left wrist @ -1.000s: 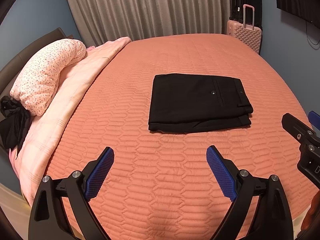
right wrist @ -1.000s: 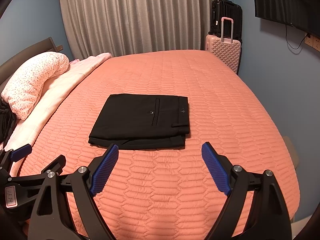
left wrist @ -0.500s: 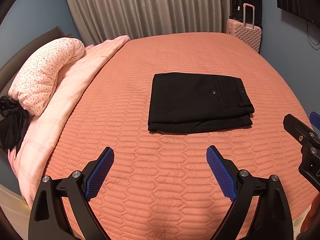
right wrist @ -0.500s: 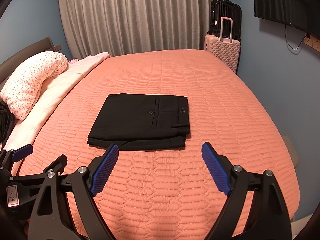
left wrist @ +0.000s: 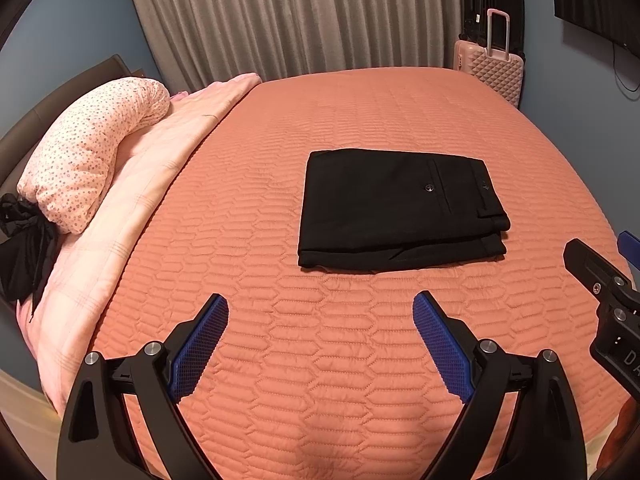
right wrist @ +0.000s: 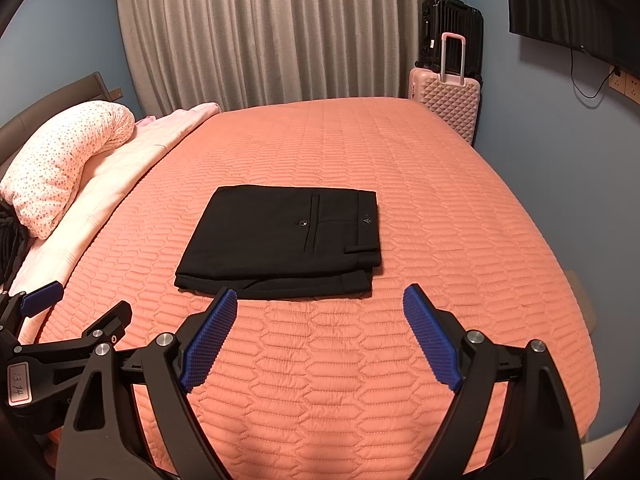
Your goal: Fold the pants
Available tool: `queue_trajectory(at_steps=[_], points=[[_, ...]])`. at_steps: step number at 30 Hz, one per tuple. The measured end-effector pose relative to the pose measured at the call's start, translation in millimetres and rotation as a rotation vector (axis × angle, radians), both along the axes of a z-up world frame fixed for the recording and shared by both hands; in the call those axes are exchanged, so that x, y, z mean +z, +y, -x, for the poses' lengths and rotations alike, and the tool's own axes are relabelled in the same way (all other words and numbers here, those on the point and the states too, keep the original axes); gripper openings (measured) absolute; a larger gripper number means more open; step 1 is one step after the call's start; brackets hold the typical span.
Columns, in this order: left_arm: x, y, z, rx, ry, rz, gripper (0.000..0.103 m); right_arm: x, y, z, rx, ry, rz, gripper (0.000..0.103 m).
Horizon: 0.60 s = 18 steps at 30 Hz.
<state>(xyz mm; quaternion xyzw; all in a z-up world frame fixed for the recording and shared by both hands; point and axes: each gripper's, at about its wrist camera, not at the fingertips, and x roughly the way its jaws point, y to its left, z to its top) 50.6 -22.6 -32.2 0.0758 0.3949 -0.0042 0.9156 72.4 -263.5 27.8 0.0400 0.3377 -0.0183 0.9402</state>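
Both grippers are spread wide and hold nothing: the left gripper (left wrist: 320, 308) and the right gripper (right wrist: 320, 300) hover above the near part of the orange bedspread (left wrist: 360, 112). Compared with one second ago, almost nothing differs; the views shift only slightly. The black pants (right wrist: 286, 240) lie in the same place, folded into a flat rectangle on the middle of the bed, apart from both grippers. A spotted pillow (left wrist: 88, 160) rests at the left, and a pink suitcase (right wrist: 448, 100) stands behind the bed.
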Motion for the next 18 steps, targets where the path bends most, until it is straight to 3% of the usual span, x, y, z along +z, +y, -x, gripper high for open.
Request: queue_trajectory(at_steps=[18], points=[[1.5, -6.0, 0.6, -0.003, -0.002, -0.003, 0.092, -0.4, -1.4, 0.6, -0.003, -0.002, 0.001, 0.084]])
